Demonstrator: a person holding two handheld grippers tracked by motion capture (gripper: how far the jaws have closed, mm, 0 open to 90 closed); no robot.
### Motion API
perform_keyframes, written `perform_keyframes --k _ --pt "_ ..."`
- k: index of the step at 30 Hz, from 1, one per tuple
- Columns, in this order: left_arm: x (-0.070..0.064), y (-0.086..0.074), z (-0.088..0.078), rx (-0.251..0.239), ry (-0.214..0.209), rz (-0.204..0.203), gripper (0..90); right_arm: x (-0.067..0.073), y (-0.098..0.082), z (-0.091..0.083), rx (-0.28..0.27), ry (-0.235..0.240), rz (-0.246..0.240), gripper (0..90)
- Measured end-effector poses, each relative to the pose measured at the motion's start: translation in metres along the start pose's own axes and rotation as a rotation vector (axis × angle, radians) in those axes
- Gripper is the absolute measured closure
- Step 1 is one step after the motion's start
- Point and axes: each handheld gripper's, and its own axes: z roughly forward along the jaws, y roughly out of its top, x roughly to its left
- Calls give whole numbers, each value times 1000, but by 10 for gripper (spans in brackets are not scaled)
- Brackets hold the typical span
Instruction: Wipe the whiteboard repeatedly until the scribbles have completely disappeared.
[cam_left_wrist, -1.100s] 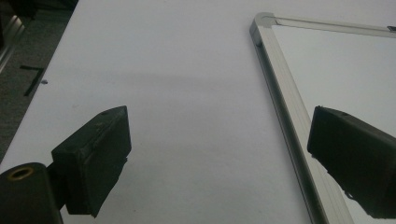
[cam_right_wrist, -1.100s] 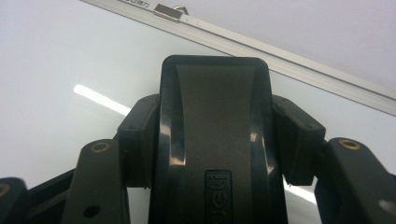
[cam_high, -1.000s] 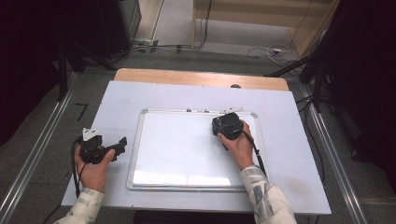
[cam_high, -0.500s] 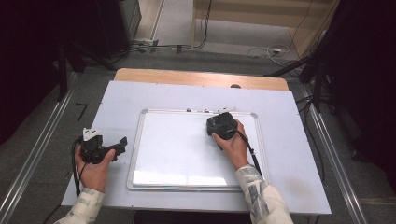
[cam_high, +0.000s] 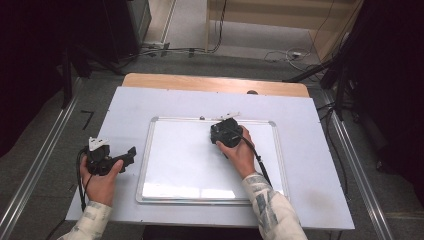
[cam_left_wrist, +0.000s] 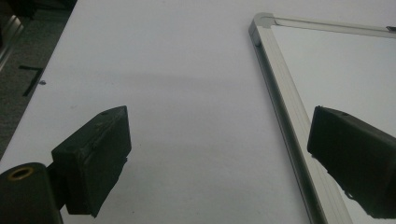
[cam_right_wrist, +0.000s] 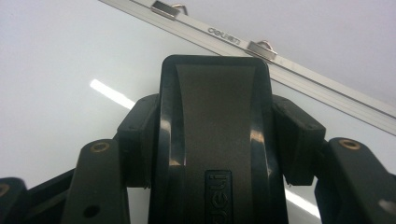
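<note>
- Two grippers: right gripper (cam_high: 226, 131) clamps a black eraser (cam_right_wrist: 215, 135) on the whiteboard (cam_high: 190, 170), near its far edge.
- Left gripper (cam_high: 131, 153) jaws wide, empty, beside the whiteboard's left edge.

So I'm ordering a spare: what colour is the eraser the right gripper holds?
Black, glossy along its edges; the eraser shows best in the right gripper view.

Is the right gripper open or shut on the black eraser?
Shut on it: the right gripper has both jaws pressed against the sides of the black eraser, over the whiteboard.
</note>
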Motion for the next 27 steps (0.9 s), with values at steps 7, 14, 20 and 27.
perform_keyframes --k 7,14,20,27 --pt "0 0 0 1 -3 -2 67 14 9 7 -2 13 -20 386" --pt "1 0 -1 -2 -4 -2 67 34 20 15 -6 33 -43 386" --pt "1 0 -1 -4 -5 -7 67 50 28 21 -11 54 -71 386" --pt "1 0 -1 -4 -6 -6 67 62 34 25 -12 74 -97 386"
